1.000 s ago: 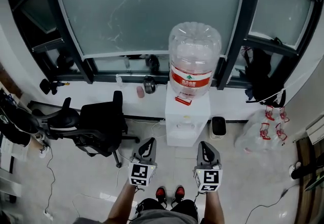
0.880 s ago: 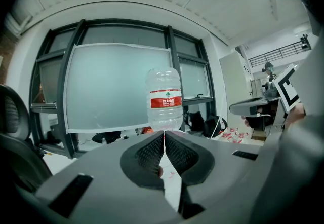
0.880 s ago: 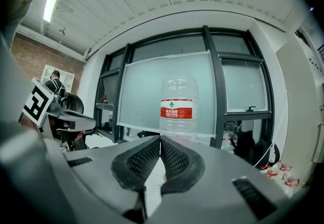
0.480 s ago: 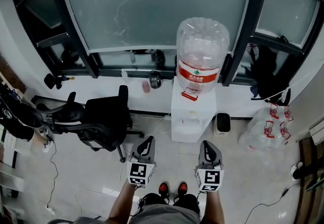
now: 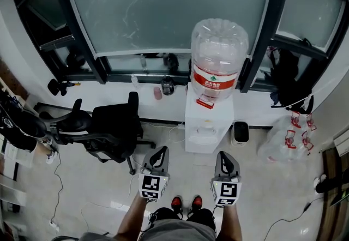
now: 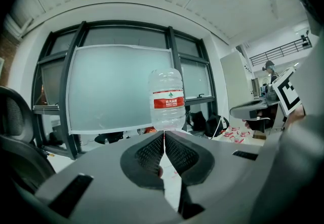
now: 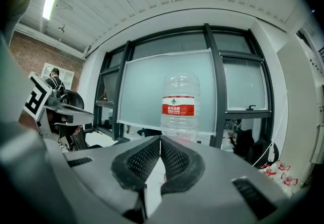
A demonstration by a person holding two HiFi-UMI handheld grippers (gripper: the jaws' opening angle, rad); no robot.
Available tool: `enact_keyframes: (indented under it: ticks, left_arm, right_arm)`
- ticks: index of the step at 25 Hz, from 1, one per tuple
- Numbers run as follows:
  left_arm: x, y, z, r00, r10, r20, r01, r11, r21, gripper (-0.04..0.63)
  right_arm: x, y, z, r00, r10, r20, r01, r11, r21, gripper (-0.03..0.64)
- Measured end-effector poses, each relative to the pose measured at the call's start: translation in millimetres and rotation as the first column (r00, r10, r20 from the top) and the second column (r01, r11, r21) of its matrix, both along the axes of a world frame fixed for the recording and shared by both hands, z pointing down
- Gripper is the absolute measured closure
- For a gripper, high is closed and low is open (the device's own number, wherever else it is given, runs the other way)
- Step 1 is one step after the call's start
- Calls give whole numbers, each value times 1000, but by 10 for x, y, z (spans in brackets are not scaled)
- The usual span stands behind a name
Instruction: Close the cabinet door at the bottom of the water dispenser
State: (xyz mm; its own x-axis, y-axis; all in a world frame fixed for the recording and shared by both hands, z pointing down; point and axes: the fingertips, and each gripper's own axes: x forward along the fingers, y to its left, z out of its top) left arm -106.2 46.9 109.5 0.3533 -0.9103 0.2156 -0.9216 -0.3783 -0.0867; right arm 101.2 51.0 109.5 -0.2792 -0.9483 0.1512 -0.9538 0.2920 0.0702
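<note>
The white water dispenser [image 5: 206, 124] stands against the window wall with a large clear bottle [image 5: 219, 57] with a red label on top. From above, its bottom cabinet door is hidden, so I cannot tell how it stands. My left gripper [image 5: 160, 151] and right gripper [image 5: 224, 155] hover side by side over the floor, a short way in front of the dispenser, touching nothing. In the left gripper view the bottle [image 6: 166, 100] sits just above the left gripper [image 6: 164, 136], whose pads meet. In the right gripper view the bottle [image 7: 180, 104] rises above the right gripper [image 7: 160, 139], also shut and empty.
A black office chair [image 5: 112, 128] stands left of the dispenser. A small black bin [image 5: 240, 133] and a clear plastic bag [image 5: 283, 144] lie to its right, a black backpack [image 5: 286, 79] hangs by the window. Cables run over the floor at left. My red shoes [image 5: 184, 203] are below.
The head view has shifted, so the dispenser now sits slightly higher and further right in it. Both grippers stay shut and in nearly the same place.
</note>
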Motion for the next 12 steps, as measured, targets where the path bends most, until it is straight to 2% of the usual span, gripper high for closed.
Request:
enact_keyframes:
  ticks: [12]
  left_arm:
    - [14,-45,8,1000,10,5,-10,1000,-1,568]
  right_arm:
    - [-26,-37,20,1000,0,0,0,1000,-6,595]
